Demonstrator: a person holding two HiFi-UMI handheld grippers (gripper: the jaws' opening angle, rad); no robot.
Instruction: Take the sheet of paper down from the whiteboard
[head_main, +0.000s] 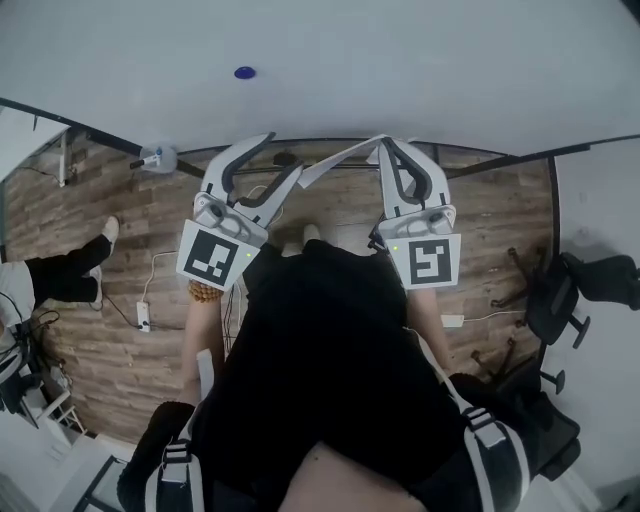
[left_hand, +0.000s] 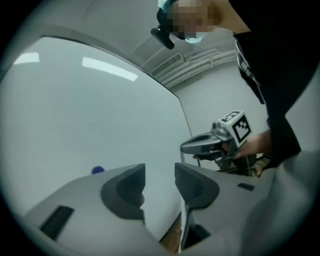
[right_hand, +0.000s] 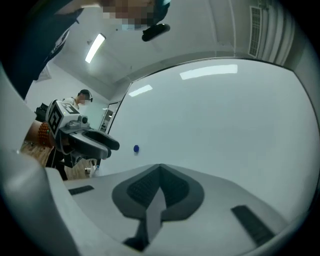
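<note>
The white sheet of paper (head_main: 335, 162) hangs off the whiteboard (head_main: 400, 70) as a narrow strip, pinched at one end in my right gripper (head_main: 386, 143), which is shut on it. In the right gripper view the sheet (right_hand: 154, 215) runs edge-on out of the shut gripper (right_hand: 160, 167). My left gripper (head_main: 283, 155) is open and holds nothing, with the sheet's free end just beside its inner jaw. In the left gripper view that gripper (left_hand: 160, 175) frames bare whiteboard (left_hand: 90, 125). A blue magnet (head_main: 244, 72) stays on the board.
Below the board is wood flooring with a power strip (head_main: 143, 316) and cables. A black office chair (head_main: 560, 290) stands at the right. Another person's legs (head_main: 60, 270) show at the left. The wearer's dark torso fills the lower middle.
</note>
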